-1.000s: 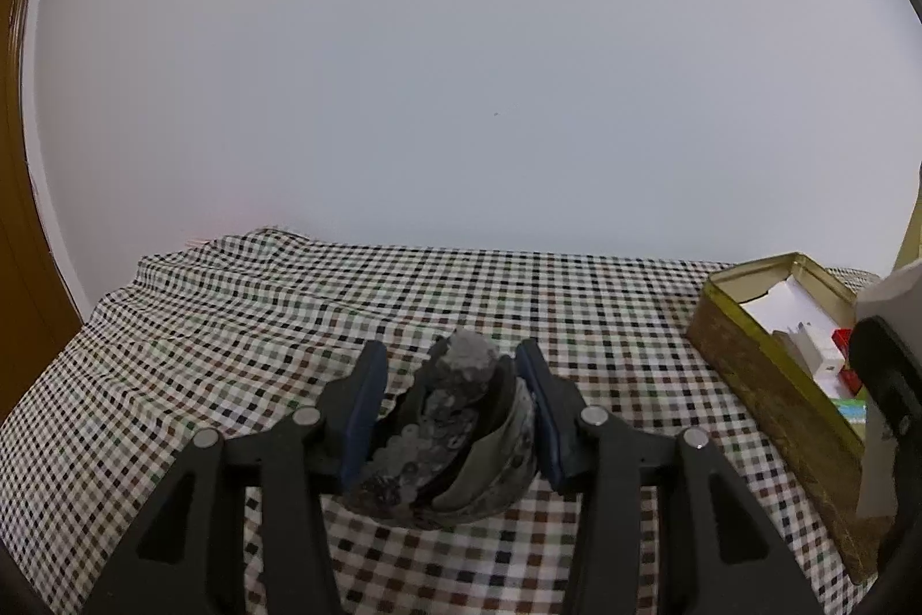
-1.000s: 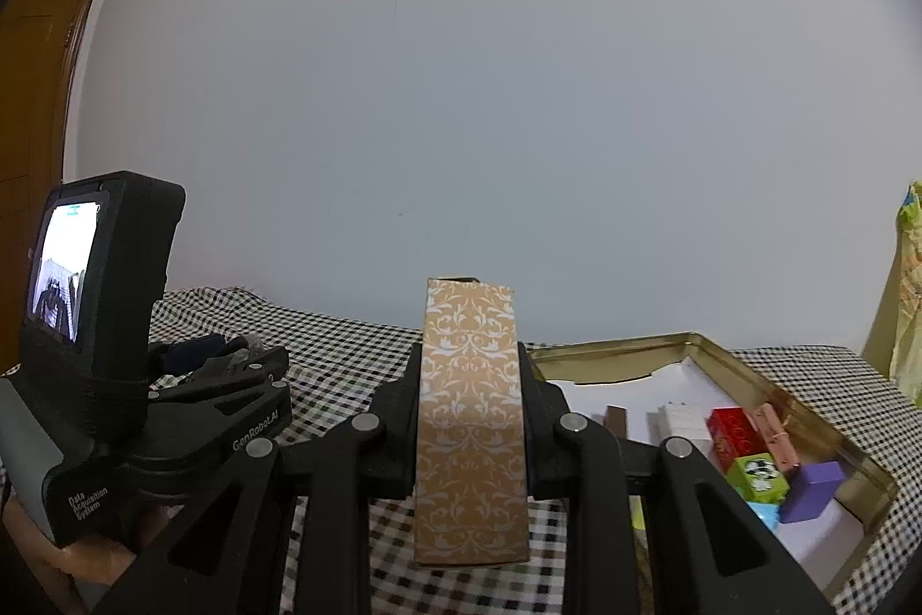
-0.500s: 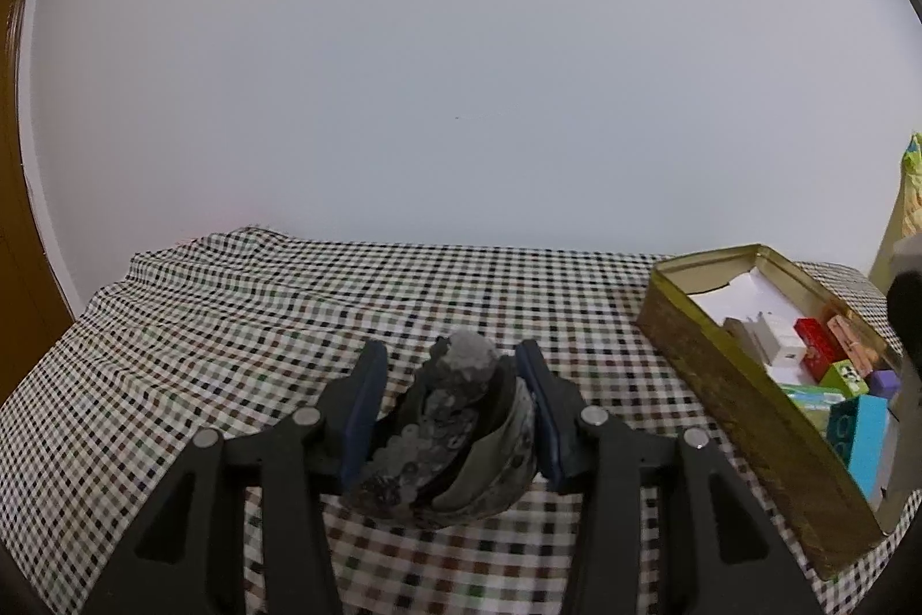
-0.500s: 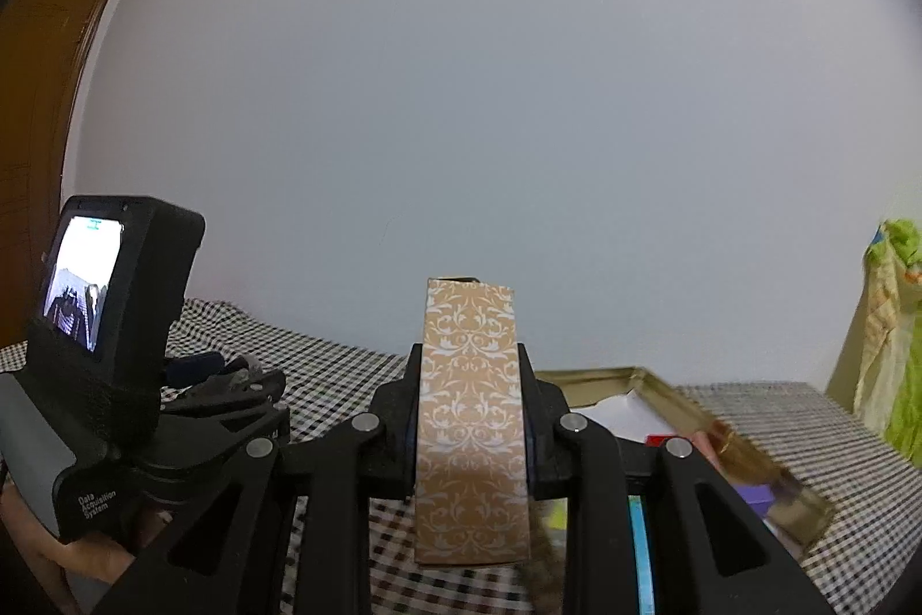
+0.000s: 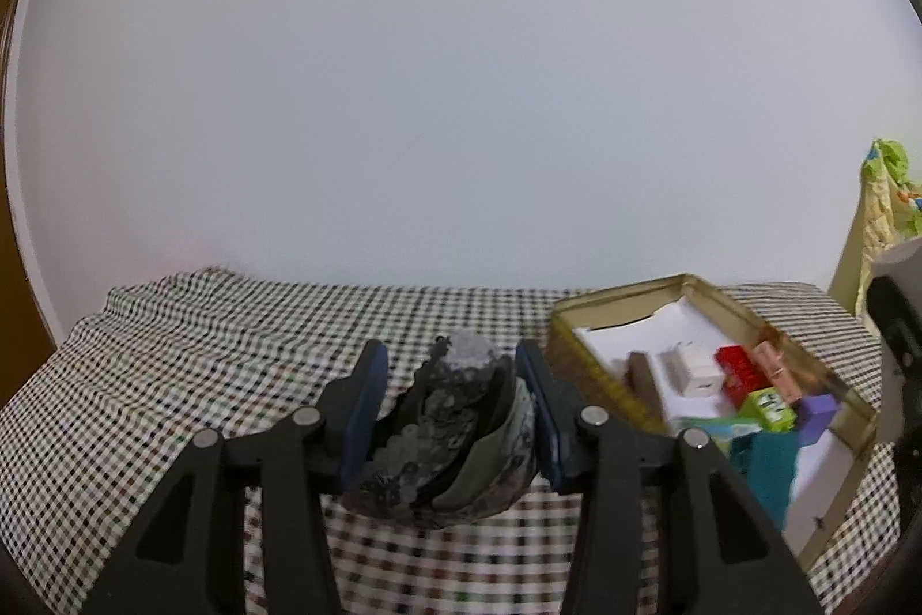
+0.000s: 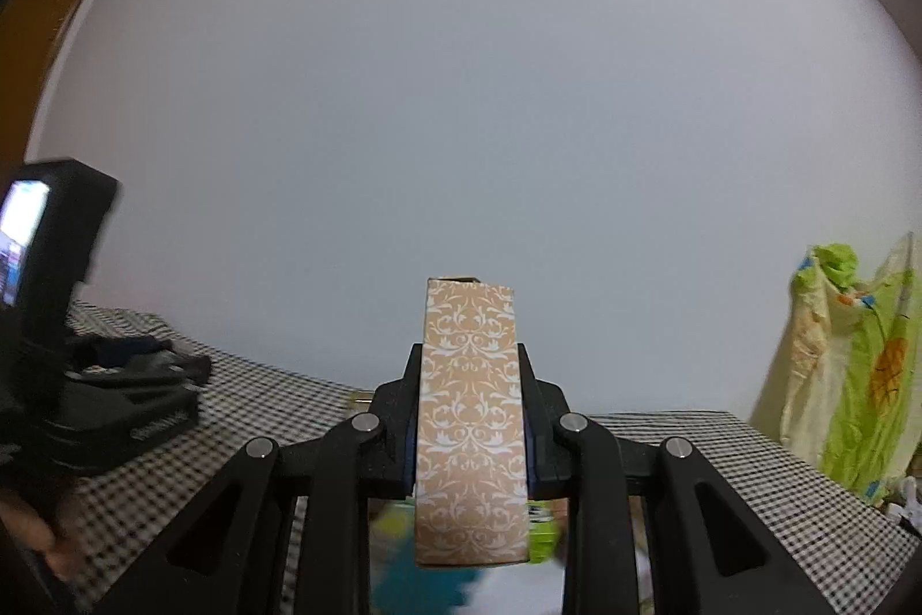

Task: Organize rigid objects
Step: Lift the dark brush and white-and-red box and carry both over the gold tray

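Left gripper [image 5: 455,419] pinches a grey rock ornament [image 5: 446,436]; right gripper [image 6: 469,419] clamps a patterned box [image 6: 471,419], likely bound for the gold tin [image 5: 599,367].

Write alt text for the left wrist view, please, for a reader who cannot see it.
The left gripper clamps a dark grey, lace-edged bundle between its blue-padded fingers, above a black-and-white checked tablecloth. At right sits an open gold tin containing small coloured boxes; a plain white wall is behind.
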`<state>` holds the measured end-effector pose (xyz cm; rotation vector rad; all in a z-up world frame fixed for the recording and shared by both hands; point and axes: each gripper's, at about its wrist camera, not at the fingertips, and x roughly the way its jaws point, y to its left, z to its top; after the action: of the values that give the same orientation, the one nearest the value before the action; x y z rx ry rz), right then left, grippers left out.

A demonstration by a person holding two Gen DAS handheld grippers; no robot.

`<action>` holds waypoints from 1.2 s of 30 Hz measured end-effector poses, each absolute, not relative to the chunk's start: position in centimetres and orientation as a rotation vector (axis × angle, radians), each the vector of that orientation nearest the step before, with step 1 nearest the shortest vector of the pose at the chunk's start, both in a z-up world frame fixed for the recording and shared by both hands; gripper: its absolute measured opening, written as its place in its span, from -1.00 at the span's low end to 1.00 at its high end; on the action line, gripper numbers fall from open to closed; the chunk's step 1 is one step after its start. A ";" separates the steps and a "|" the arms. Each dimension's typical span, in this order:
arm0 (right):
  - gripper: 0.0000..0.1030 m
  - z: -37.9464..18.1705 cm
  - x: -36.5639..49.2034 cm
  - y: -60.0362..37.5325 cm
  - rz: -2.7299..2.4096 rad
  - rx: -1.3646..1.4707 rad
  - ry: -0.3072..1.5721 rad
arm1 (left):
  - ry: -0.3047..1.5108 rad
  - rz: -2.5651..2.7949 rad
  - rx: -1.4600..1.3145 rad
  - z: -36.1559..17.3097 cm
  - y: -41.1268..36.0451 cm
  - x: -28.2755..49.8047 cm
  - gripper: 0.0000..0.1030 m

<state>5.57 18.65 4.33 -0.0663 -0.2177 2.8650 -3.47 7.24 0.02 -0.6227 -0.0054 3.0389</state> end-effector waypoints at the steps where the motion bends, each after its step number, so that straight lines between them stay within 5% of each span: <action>1: -0.46 4.4 5.7 19.3 2.853 -0.067 -0.208 | -0.003 3.032 -0.617 0.2 7.7 -3.4 -0.12; 36: -0.46 2.5 -0.7 35.2 2.792 -0.299 -0.101 | 0.021 2.836 -0.655 0.8 19.3 -7.0 -0.12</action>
<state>-0.68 35.24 2.47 -0.2990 -0.1008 2.7919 -7.00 19.32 0.78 -0.6554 0.0214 2.8362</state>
